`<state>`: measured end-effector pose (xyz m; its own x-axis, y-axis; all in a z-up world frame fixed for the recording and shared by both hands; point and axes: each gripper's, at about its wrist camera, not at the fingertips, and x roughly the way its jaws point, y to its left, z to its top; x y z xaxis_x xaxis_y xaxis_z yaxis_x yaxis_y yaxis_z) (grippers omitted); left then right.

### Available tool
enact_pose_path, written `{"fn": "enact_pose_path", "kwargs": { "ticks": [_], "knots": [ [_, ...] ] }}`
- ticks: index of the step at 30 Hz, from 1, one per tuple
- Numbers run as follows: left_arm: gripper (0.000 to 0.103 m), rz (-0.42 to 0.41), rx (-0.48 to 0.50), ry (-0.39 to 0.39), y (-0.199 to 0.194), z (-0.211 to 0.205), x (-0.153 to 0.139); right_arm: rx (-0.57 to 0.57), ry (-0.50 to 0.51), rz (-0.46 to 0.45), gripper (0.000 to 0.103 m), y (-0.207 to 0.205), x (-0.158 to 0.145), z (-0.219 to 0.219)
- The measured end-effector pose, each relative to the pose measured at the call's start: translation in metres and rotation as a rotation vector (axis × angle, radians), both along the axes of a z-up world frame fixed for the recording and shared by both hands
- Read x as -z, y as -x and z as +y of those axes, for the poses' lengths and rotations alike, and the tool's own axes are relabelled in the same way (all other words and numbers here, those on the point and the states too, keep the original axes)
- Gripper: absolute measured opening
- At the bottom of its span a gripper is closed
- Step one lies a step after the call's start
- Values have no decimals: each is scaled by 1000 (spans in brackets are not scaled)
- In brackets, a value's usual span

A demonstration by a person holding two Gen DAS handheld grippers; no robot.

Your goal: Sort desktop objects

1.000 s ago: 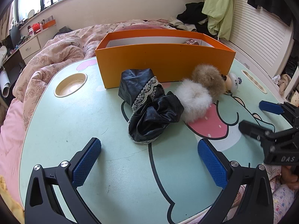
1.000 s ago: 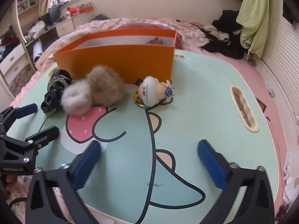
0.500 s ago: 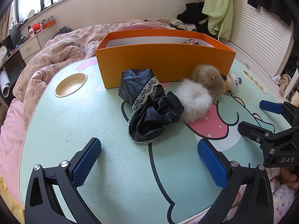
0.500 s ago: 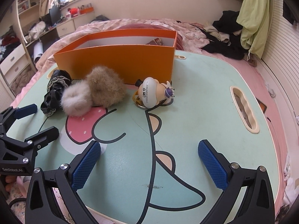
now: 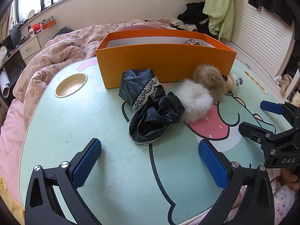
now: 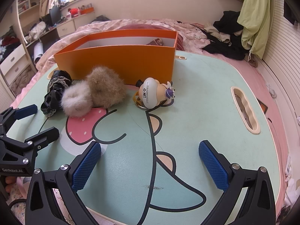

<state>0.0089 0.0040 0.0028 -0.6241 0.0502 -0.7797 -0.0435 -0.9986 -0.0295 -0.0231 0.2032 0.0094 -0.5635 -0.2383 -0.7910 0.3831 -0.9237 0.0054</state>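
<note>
— How far along does the sorting look?

— Barely begun, I'd judge. The orange box (image 5: 165, 63) stands at the far side of the bench (image 5: 75, 123), and only one small dark-red item (image 6: 157, 41) shows inside it, at its far right corner. What that item is, I cannot tell.

— And what is left out?

— Four things, all on the bench just in front of the box. The black lace-trimmed cloth (image 5: 150, 108) lies crumpled at the left; the white fluffy scrunchie (image 5: 195, 101) touches its right edge; the tan fluffy scrunchie (image 6: 105, 86) sits against the white one, close to the box wall. The small white figure toy (image 6: 152, 95) lies on its side to the right, on a ring — apart from the scrunchies.

— The grippers?

— The left gripper (image 5: 150, 161) hovers at the near edge with its fingers spread wide, holding nothing, roughly in line with the black cloth. The right gripper (image 6: 150, 161) is likewise wide apart and empty, nearest to the toy.

— So what remains?

— Probably all four items have yet to go into the box — nothing is being grasped yet.
</note>
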Motion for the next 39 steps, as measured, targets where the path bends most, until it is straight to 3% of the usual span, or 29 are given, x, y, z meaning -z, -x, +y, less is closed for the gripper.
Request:
{"fn": "enact_pose_path", "kwargs": {
  "ticks": [13, 19, 24, 25, 29, 32, 34, 39],
  "knots": [
    [103, -1, -35, 13, -1, -5, -5, 0, 3, 0, 103, -1, -1, 0],
    [103, 124, 41, 33, 0, -10, -60, 0, 3, 0, 103, -1, -1, 0],
    [103, 208, 61, 33, 42, -30, -114, 0, 3, 0, 103, -1, -1, 0],
    [99, 197, 63, 19, 55, -36, -121, 0, 3, 0, 103, -1, -1, 0],
    [49, 59, 29, 10, 114, -55, -121, 0, 3, 0, 103, -1, -1, 0],
    [28, -75, 37, 21, 150, -57, -101, 0, 3, 1, 103, -1, -1, 0],
    [20, -137, 53, 50, 165, -49, -87, 0, 3, 1, 103, -1, -3, -1],
    [20, -255, 110, 209, 196, -21, -60, 0, 4, 1, 103, -2, -3, -1]
  ]
}}
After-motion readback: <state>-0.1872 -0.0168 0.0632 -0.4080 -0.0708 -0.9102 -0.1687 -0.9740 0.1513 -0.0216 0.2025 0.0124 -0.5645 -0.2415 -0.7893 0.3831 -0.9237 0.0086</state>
